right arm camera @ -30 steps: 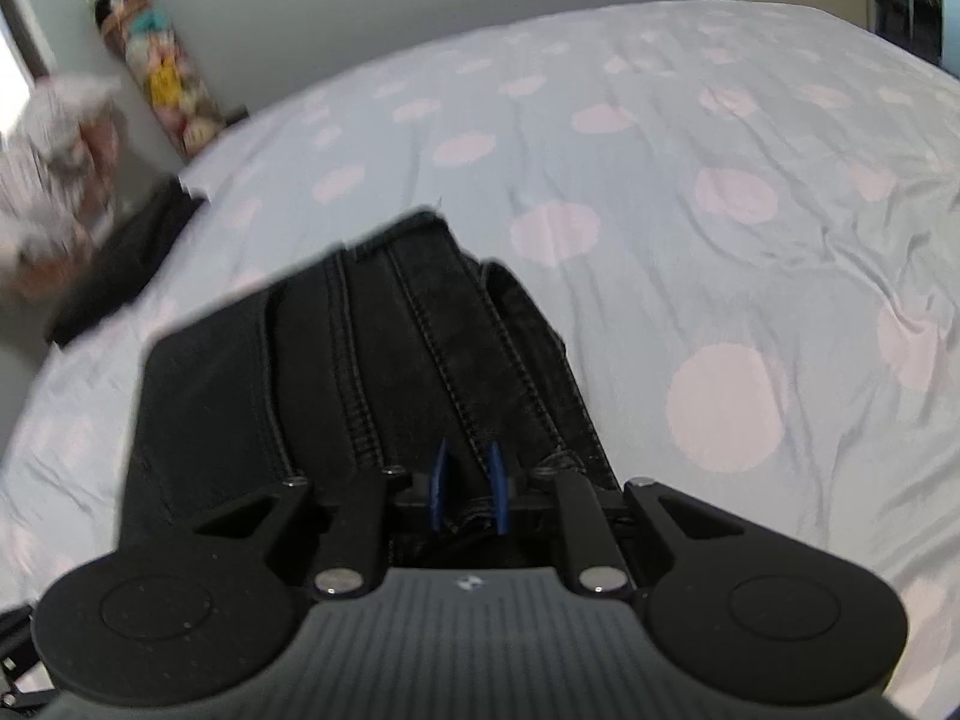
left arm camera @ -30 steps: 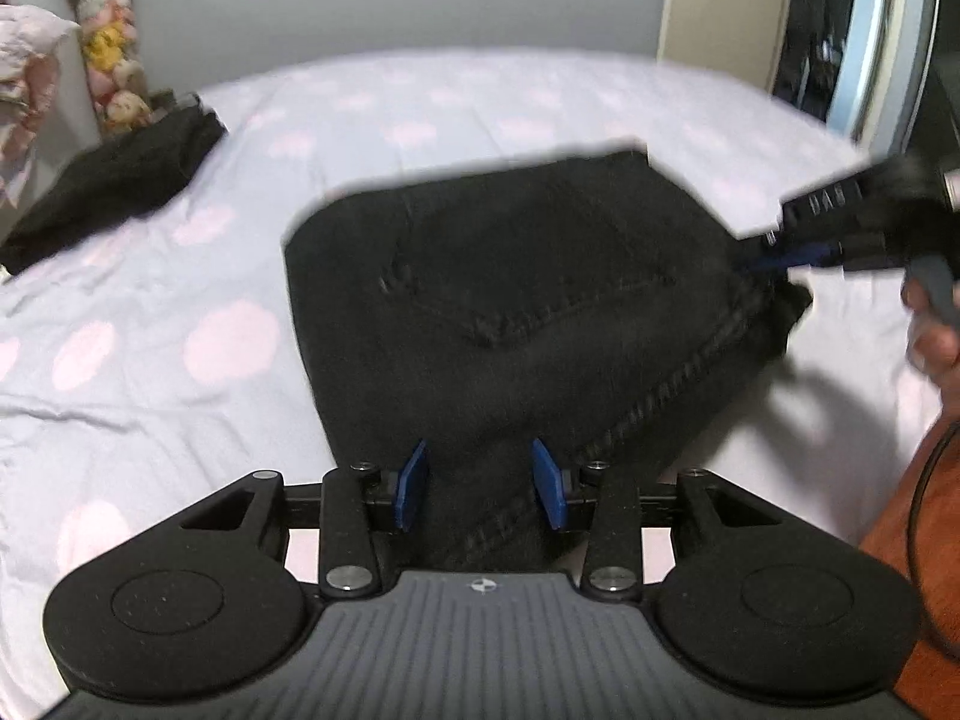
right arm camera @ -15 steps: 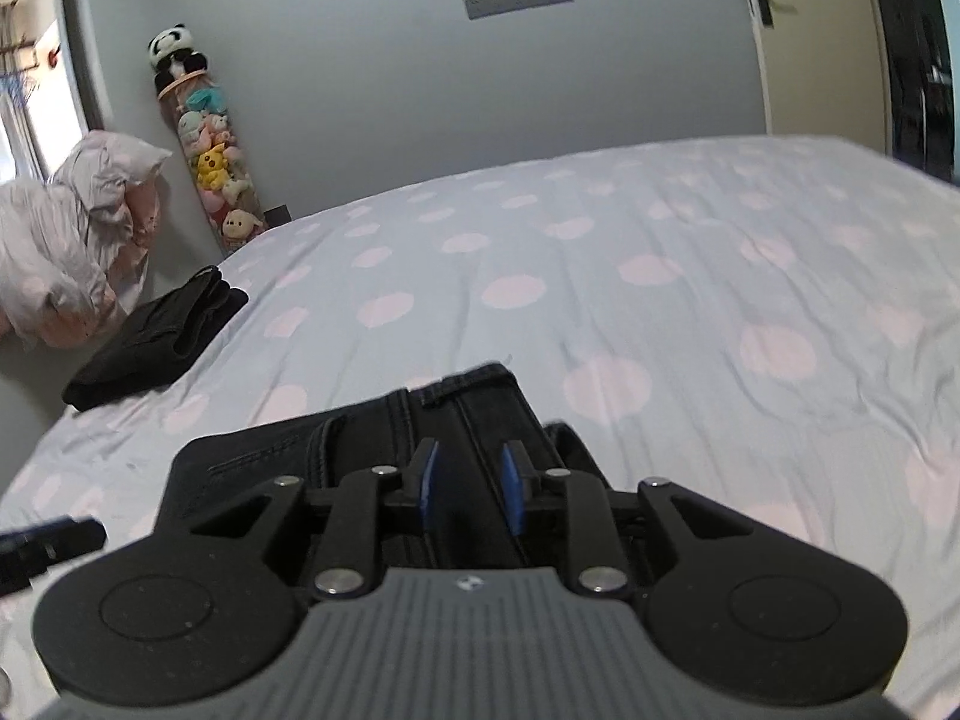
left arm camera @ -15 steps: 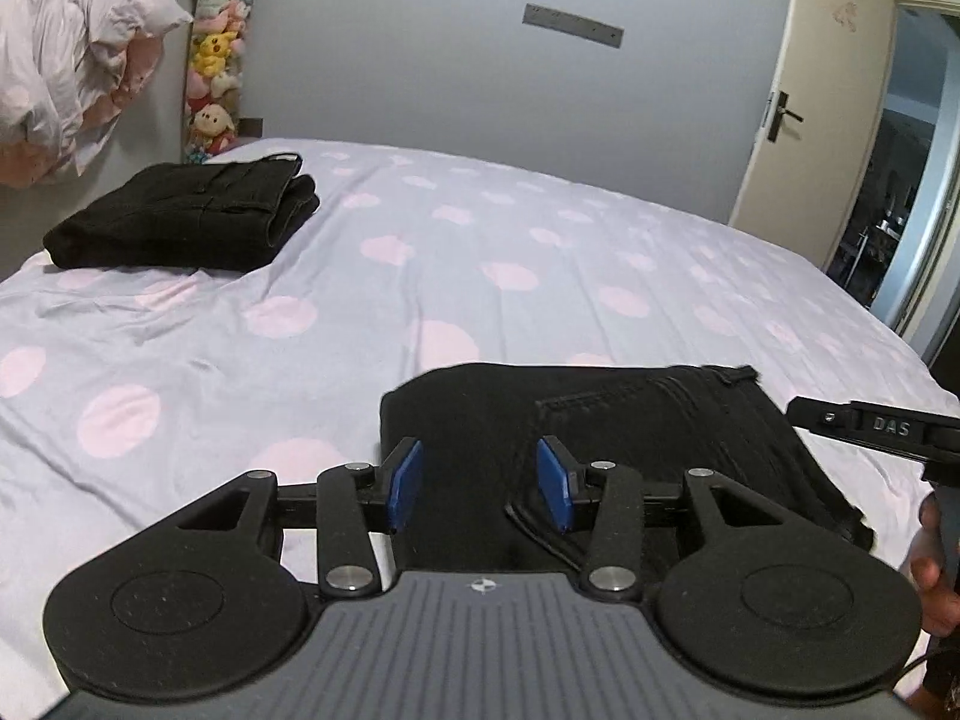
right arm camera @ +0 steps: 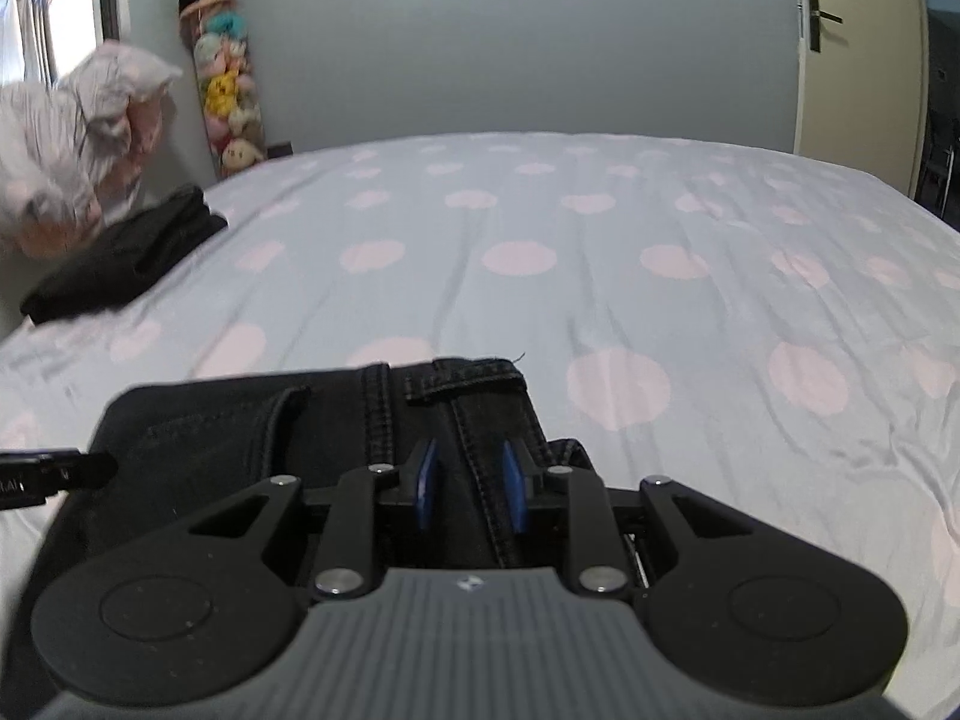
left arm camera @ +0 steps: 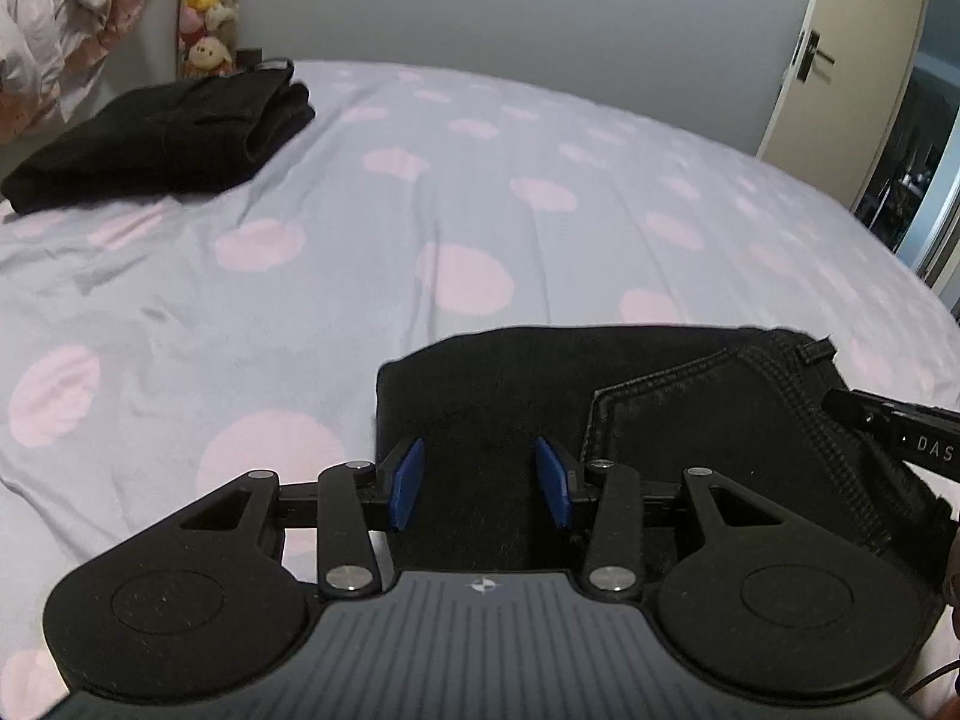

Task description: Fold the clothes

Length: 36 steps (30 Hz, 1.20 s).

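A pair of black jeans (left arm camera: pixel 630 396) lies folded into a compact block on the near part of the bed; it also shows in the right wrist view (right arm camera: pixel 312 420). My left gripper (left arm camera: pixel 480 483) is open and empty, its blue pads low over the near left part of the jeans. My right gripper (right arm camera: pixel 468 483) is open, its pads either side of a stitched seam at the waistband end, not clamped. The right gripper's tip shows at the right edge of the left wrist view (left arm camera: pixel 900 426).
The bed has a pale lilac sheet with pink dots (left arm camera: pixel 468 192). A second folded black garment (left arm camera: pixel 162 138) lies at the far left corner, also in the right wrist view (right arm camera: pixel 126 252). Plush toys (right arm camera: pixel 228 90) and crumpled bedding (right arm camera: pixel 72 138) stand beyond. A door (left arm camera: pixel 840 60) is at the right.
My right gripper has opened and let go of the jeans. Both grippers have tilted up from looking down at the jeans to a low, level view across the bed.
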{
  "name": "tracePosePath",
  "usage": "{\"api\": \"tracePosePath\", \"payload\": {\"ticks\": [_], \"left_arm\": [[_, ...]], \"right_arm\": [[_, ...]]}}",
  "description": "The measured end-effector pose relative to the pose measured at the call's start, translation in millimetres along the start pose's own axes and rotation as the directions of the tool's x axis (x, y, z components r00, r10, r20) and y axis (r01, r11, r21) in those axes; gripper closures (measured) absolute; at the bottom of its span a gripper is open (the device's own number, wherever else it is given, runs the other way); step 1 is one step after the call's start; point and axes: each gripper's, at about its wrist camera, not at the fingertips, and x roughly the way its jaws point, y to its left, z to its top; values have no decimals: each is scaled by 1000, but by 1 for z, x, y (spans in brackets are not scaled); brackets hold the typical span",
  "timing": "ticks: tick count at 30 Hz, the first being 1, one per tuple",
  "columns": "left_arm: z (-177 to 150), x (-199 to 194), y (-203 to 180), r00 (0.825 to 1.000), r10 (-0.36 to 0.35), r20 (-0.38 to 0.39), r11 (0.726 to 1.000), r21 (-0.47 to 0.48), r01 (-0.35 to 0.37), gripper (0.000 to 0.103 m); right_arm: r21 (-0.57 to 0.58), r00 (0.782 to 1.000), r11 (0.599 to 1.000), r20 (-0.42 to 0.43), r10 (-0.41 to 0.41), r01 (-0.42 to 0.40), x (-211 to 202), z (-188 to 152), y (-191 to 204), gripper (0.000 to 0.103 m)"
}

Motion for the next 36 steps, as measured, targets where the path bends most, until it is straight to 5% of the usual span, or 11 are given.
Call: {"api": "tracePosePath", "payload": {"ticks": [8,10,14,18,21,27,33,36], "left_arm": [[3,-17,0,999,22,32,1000,0,-22,47],[7,-29,5,999,19,43,999,-31,-18,41],[11,-43,24,1000,-24,11,988,-149,25,30],[-2,-41,47,989,-117,-93,948,-308,83,27],[-8,-36,49,976,-170,-139,934,-339,114,25],[-18,-21,53,951,-223,-213,911,-392,126,20],[-32,-2,73,917,-349,-192,817,-542,197,17],[-37,5,78,907,-385,-168,779,-587,222,18]], "right_arm": [[87,998,994,-8,68,-67,-11,9,-17,75],[149,994,983,1,106,-105,-22,15,-30,59],[329,974,924,-45,222,-196,-32,29,-78,49],[431,931,867,-139,338,-251,-17,23,-105,32],[493,887,826,-202,415,-274,-3,12,-120,28],[615,767,732,-305,564,-294,26,-10,-149,23],[723,667,607,-278,692,-329,50,-31,-155,21],[730,650,589,-264,712,-348,56,-31,-151,24]]}}
